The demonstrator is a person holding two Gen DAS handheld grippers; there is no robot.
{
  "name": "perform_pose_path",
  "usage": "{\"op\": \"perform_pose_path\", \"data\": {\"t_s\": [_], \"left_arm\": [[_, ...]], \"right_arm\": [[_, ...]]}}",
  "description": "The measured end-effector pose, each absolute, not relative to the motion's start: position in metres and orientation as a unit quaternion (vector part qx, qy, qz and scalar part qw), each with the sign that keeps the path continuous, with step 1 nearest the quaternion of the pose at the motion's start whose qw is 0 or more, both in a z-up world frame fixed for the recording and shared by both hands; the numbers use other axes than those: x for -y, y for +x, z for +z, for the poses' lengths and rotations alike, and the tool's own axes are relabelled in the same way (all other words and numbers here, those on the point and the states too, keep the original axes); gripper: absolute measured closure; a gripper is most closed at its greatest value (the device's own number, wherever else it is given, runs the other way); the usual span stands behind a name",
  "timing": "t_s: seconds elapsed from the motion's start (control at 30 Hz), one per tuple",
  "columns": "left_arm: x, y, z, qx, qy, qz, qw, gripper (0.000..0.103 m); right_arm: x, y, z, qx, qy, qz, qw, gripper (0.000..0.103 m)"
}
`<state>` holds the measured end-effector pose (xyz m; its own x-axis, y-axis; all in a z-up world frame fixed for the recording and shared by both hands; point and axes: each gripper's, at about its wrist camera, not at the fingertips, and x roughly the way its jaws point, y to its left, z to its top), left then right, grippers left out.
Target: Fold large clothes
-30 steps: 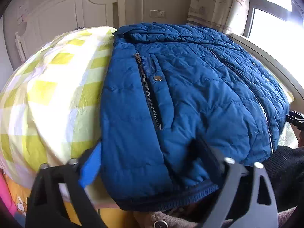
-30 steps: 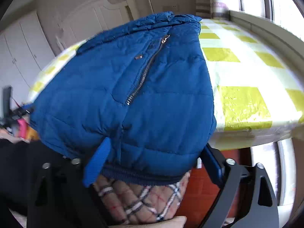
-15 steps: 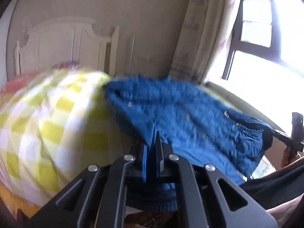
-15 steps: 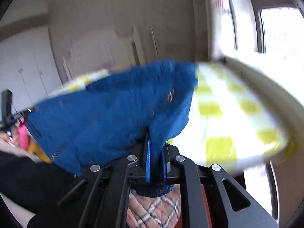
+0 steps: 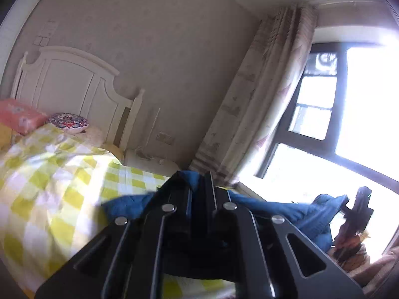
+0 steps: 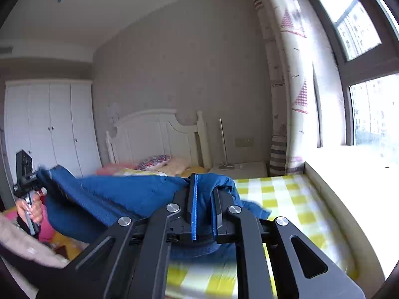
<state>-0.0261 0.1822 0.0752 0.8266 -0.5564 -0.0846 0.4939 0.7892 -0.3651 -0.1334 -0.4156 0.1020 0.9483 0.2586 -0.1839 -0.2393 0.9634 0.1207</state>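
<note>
While clamped, both grippers (left [image 5: 197,186], right [image 6: 203,189]) hold jacket [image 6: 112,194].

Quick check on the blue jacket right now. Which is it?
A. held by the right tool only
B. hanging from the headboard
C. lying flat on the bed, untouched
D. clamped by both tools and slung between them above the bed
D: the right tool and the left tool are each shut on blue jacket fabric, which spans between them over the checked bedspread.
</note>
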Motion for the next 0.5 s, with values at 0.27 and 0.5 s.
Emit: {"op": "perform_pose_path", "data": {"t_s": [0.27,0.5], "left_arm": [[-0.139,0.213,0.01,-0.285,-0.199,-0.167,0.923,0.083],[-0.168,0.275,-0.081,-0.372,-0.295,-0.173,0.863,0.037]], "right_arm": [[0.436,0.114,0.021,-0.317,0.096,0.06,0.941,0.089],[0.488,0.171,-0.069,-0.382,0.298,0.094,0.87,0.082]]}}
